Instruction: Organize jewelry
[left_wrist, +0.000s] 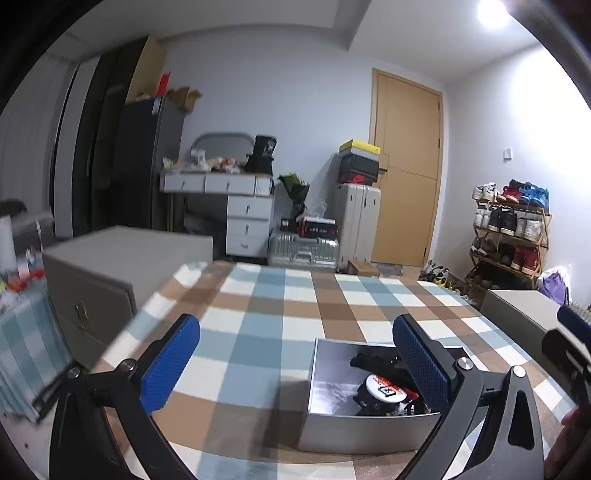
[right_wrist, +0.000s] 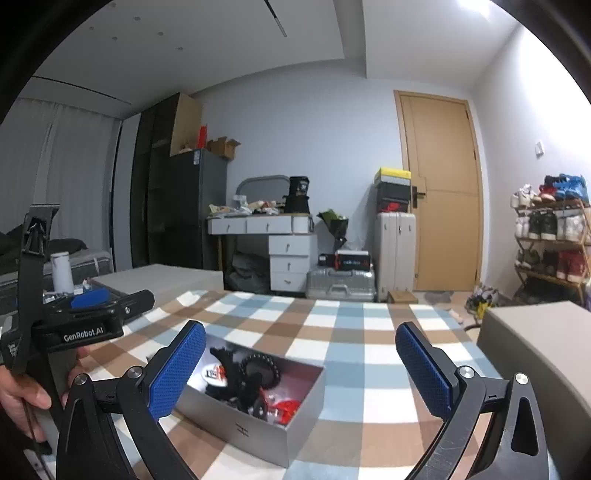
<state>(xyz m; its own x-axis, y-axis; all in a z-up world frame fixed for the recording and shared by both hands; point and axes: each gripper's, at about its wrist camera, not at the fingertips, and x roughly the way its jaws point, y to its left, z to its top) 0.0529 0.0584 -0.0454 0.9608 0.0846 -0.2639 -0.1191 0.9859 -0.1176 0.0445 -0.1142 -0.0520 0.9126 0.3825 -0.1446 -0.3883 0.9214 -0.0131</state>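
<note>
I have both claws spread wide and holding nothing — the left gripper (left_wrist: 295, 363) and right gripper (right_wrist: 301, 369) hang above the checkered tablecloth (right_wrist: 343, 325). The open silver box (right_wrist: 255, 428) lies on that cloth, just under the right gripper's left pad, with black beaded jewelry (right_wrist: 258, 369) and red pieces (right_wrist: 286, 408) heaped inside

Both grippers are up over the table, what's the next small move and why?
Probably lower the right gripper into the silver box toward the black beaded bracelet. Both grippers are open and hold nothing, the jewelry sits piled in the box, and the bracelet lies on top, between the right fingers.
</note>
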